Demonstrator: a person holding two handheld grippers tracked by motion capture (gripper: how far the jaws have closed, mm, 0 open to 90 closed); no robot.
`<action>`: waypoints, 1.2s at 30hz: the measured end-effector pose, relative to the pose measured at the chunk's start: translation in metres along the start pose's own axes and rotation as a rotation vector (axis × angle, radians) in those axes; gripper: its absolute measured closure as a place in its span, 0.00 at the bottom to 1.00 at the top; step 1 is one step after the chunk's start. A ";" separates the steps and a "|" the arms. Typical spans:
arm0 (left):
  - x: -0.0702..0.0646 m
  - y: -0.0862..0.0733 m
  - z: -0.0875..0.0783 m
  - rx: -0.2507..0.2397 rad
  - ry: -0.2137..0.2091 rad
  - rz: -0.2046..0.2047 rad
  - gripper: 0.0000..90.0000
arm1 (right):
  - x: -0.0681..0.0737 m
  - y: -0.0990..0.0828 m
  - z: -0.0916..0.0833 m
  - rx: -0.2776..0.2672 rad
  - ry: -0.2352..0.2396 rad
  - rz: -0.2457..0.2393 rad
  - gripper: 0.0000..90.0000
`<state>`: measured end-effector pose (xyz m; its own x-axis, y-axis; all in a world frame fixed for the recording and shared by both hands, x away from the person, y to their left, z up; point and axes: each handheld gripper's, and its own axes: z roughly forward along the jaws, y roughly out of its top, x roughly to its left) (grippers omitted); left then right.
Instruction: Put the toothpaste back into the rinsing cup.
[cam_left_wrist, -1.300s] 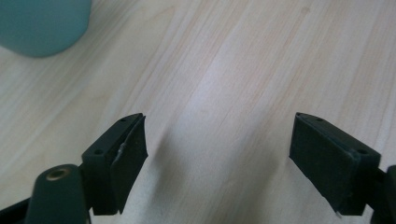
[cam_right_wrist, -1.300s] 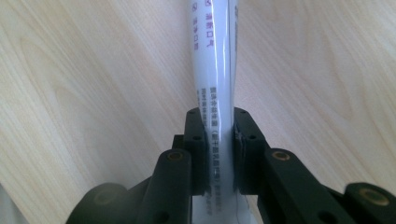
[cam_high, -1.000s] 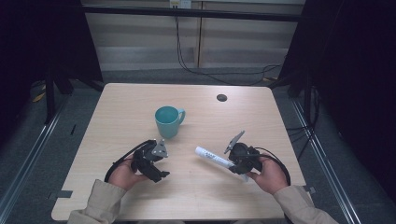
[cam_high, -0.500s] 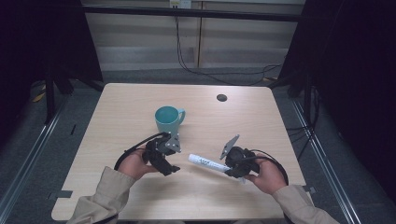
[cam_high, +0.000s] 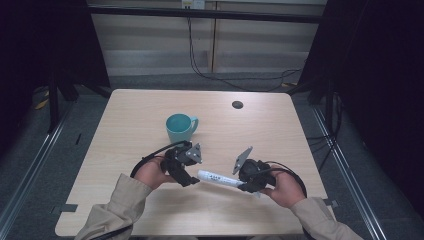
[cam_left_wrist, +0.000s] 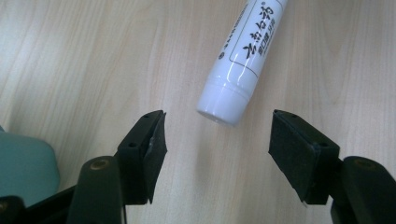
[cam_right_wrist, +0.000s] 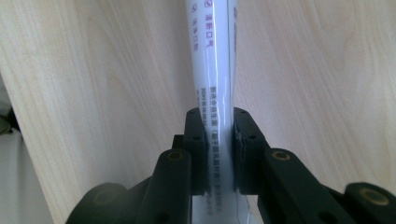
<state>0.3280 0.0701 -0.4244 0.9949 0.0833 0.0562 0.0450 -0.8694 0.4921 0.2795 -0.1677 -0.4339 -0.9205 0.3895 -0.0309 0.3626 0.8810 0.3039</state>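
So the pale wooden table (cam_high: 125, 125) sits in a dark room with a light panelled wall behind and cables hanging down. The right gripper (cam_high: 248, 181) pinches the flat end of a white tube (cam_high: 217, 178) at the near middle. The left gripper (cam_high: 186, 172) has just been closing its jaws, which are spread with the tube's cap just ahead of them. A teal mug (cam_high: 178, 127) stands farther back.

teal mug (cam_high: 179, 128), wooden table (cam_high: 280, 130), grommet (cam_high: 237, 104)
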 end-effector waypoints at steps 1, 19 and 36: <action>-0.001 0.000 0.001 0.001 -0.006 0.011 0.41 | 0.001 0.001 0.000 0.002 0.005 0.011 0.87; -0.020 0.009 0.015 0.032 -0.069 0.118 0.61 | 0.013 0.019 0.002 -0.021 0.029 -0.076 0.87; -0.030 0.011 0.018 0.072 -0.050 0.140 0.78 | 0.017 0.019 0.002 -0.099 0.028 -0.091 0.73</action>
<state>0.3006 0.0491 -0.4362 0.9951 -0.0639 0.0758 -0.0899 -0.9037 0.4186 0.2713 -0.1434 -0.4304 -0.9531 0.3005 -0.0361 0.2628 0.8809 0.3936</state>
